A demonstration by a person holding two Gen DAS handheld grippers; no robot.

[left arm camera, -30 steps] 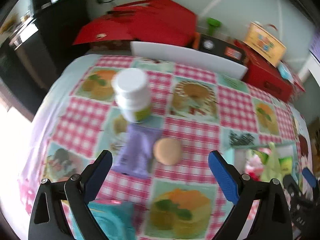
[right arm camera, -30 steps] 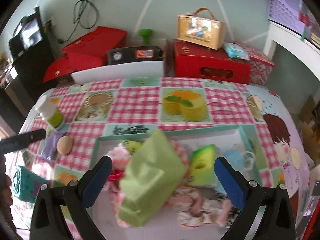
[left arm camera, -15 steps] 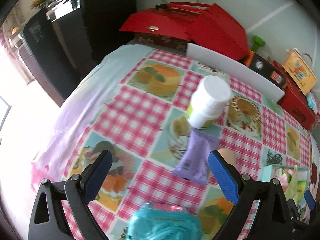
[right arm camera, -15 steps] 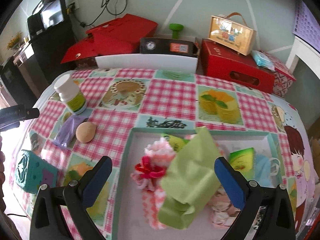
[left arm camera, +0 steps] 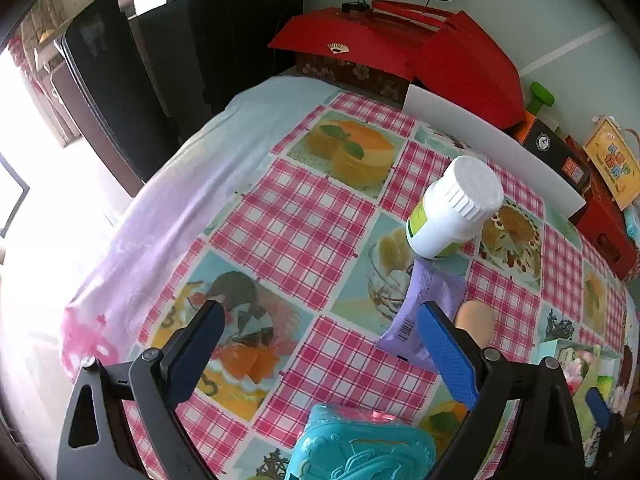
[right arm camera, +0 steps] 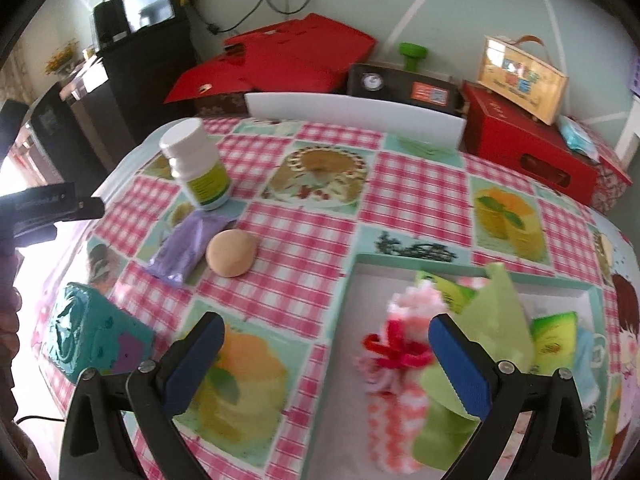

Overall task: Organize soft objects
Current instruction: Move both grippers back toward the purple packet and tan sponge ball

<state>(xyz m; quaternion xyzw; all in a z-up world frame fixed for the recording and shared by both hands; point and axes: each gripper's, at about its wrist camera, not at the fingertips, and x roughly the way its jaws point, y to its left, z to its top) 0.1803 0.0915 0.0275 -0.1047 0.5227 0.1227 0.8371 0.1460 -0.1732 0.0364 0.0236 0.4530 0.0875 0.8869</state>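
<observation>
Teal box (left arm camera: 362, 446) cut off below

The left wrist view looks down from the table's near left corner — the white bottle (left arm camera: 454, 208) sits right of centre. The right wrist view faces the far wall, over the tray (right arm camera: 352, 280) at lower right — both share bottle (right arm camera: 198, 164), purple packet (left arm camera: 424, 304) (right arm camera: 186, 250).

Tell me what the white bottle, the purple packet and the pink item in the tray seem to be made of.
White bottle: apparently hard, smooth plastic with a ribbed cap. Purple packet: thin plastic film, wrinkled, with a printed barcode. Pink item: probably knitted yarn; it looks fuzzy.
</observation>
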